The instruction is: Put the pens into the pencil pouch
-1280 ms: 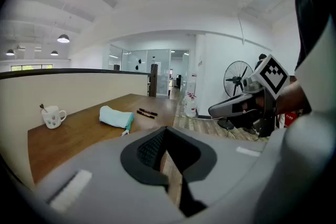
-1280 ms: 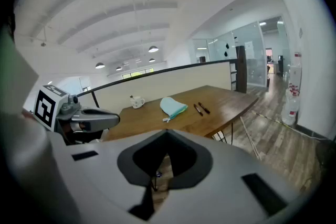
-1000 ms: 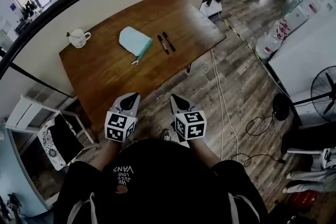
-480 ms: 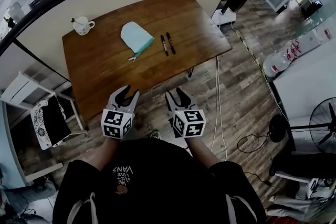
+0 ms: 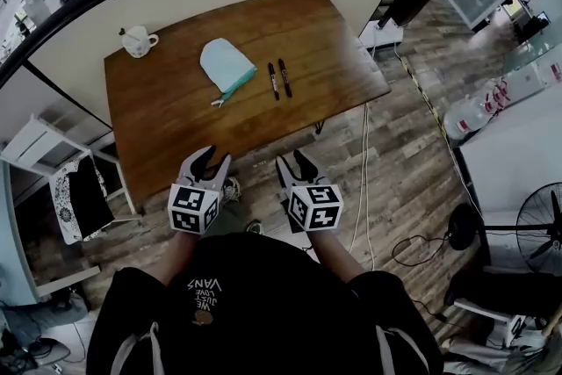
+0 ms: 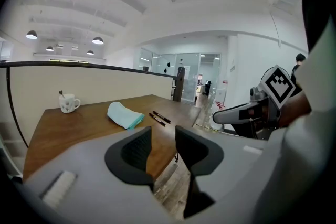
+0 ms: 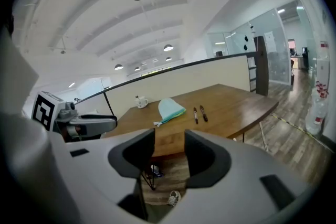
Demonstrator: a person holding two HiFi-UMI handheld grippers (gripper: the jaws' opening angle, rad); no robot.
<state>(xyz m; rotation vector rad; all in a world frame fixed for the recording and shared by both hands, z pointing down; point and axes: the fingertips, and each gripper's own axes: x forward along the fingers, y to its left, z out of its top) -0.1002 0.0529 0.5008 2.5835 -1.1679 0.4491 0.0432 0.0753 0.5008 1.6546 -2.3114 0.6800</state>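
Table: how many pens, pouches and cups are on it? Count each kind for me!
Pens: 2
Pencil pouch: 1
Mug: 1
Total on the table: 4

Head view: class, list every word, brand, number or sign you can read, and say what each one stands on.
"VANS": on the person's black shirt, upside down here; the smaller lines by it look like "LOVE" and "WE", but that is unsure.
Cubes on the left gripper and right gripper: square patterns only, no words.
The pens and the mug: any print is too small to read.
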